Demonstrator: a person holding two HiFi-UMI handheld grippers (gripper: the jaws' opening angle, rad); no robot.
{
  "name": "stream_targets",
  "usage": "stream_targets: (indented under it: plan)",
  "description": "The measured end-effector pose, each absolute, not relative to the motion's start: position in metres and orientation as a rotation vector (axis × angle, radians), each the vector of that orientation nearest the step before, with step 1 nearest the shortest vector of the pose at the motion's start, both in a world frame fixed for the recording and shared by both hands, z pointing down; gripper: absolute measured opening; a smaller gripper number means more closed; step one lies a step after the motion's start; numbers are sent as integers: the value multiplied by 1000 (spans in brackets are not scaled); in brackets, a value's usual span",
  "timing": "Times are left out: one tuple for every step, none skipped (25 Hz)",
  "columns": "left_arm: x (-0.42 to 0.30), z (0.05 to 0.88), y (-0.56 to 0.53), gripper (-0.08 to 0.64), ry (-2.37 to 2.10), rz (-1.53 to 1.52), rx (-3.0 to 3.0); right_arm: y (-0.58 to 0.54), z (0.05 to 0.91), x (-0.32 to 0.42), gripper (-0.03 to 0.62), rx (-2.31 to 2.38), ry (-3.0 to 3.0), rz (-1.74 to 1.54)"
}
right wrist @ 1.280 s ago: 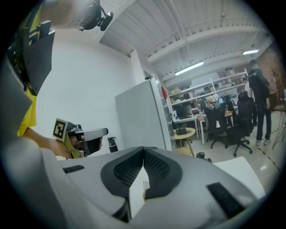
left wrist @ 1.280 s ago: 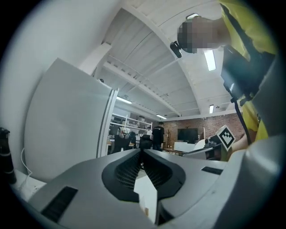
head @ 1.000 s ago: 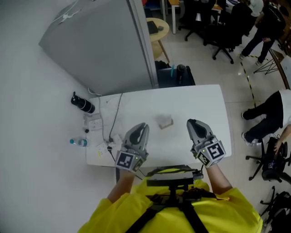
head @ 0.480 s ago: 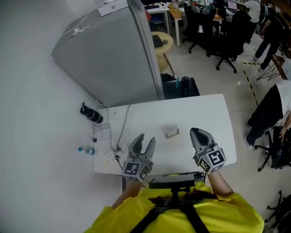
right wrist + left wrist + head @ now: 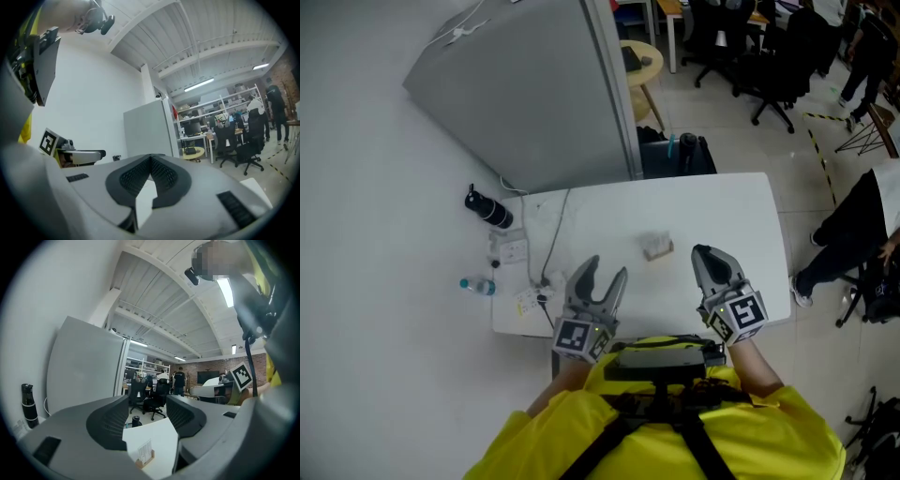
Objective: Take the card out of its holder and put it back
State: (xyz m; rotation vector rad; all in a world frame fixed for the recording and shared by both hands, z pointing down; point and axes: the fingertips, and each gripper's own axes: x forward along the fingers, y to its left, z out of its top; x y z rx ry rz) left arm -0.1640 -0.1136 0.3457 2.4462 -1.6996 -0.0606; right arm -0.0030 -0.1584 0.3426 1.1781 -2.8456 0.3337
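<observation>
A small white card stands upright in a low wooden holder (image 5: 657,248) near the middle of the white table (image 5: 741,206); in the left gripper view the card in its holder (image 5: 146,453) sits ahead, a little beyond the jaws. My left gripper (image 5: 606,270) hovers near the table's front edge, left of the holder; its jaws are opening and nothing is between them (image 5: 147,420). My right gripper (image 5: 705,253) is right of the holder, jaws shut on nothing, tips meeting (image 5: 151,160). Neither gripper touches the card.
A grey cabinet (image 5: 534,84) stands behind the table's left. A cable (image 5: 553,234) runs over the table's left side. A black bottle (image 5: 487,210), a socket strip (image 5: 512,251) and a plastic bottle (image 5: 476,286) lie left of it. A black bag (image 5: 675,155) and office chairs (image 5: 769,56) are behind.
My left gripper's jaws have gone from shut to wide apart. The right gripper has stayed shut and about where it was. The card holder has not moved.
</observation>
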Motion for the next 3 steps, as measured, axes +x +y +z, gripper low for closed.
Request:
stream_targets:
  plan:
    - [-166, 347, -107, 232, -1701, -61, 2456, -150, 344, -6, 6, 1179, -2850, 324]
    - [-167, 349, -100, 185, -1707, -60, 2467, -142, 346, -8, 6, 1180, -2854, 312]
    - [-169, 351, -94, 123, -1714, -58, 2478, -134, 348, -11, 6, 1181, -2859, 300]
